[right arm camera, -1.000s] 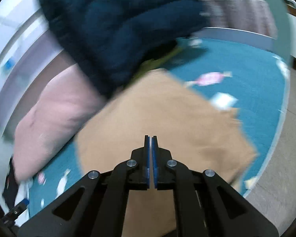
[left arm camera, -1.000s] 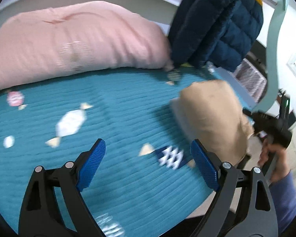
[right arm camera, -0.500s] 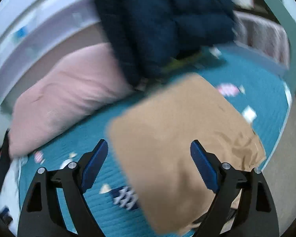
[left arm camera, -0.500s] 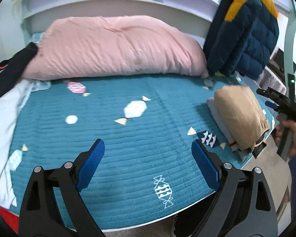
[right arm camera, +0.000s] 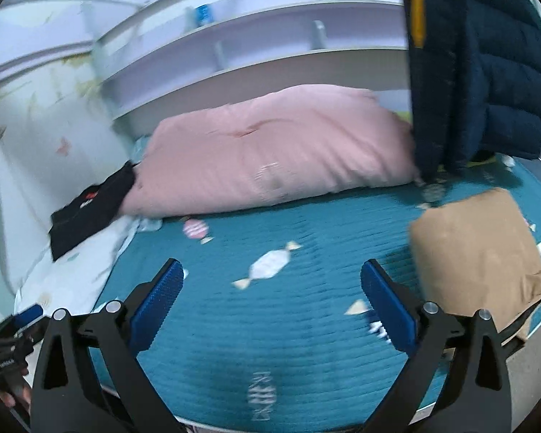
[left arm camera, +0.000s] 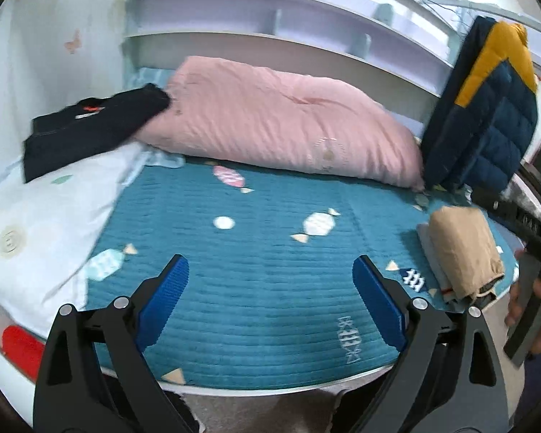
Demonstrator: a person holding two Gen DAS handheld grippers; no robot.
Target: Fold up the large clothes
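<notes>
A folded tan garment [left arm camera: 461,249] tops a small stack at the right edge of the teal bedspread [left arm camera: 270,216]; the right wrist view shows the tan garment [right arm camera: 476,249] to the right of my fingers. A black garment [left arm camera: 90,126] lies crumpled at the far left, half on the pink duvet. My left gripper [left arm camera: 269,265] hovers over the bed's near edge, its jaws opening with nothing between them. My right gripper [right arm camera: 272,265] is also opening, empty, left of the tan garment. In the left wrist view a hand holds the right gripper's body [left arm camera: 523,223] at the right edge.
A rolled pink duvet [left arm camera: 277,119] lies along the back of the bed under white shelves [left arm camera: 270,11]. A navy and yellow puffer jacket [left arm camera: 487,108] hangs at the back right. A white pillow [left arm camera: 43,223] fills the left side. Floor shows below the bed's front edge.
My right gripper went from shut over the tan garment to wide open and drew back from it. Both grippers backed away from the bed and swung left, so the whole bed shows.
</notes>
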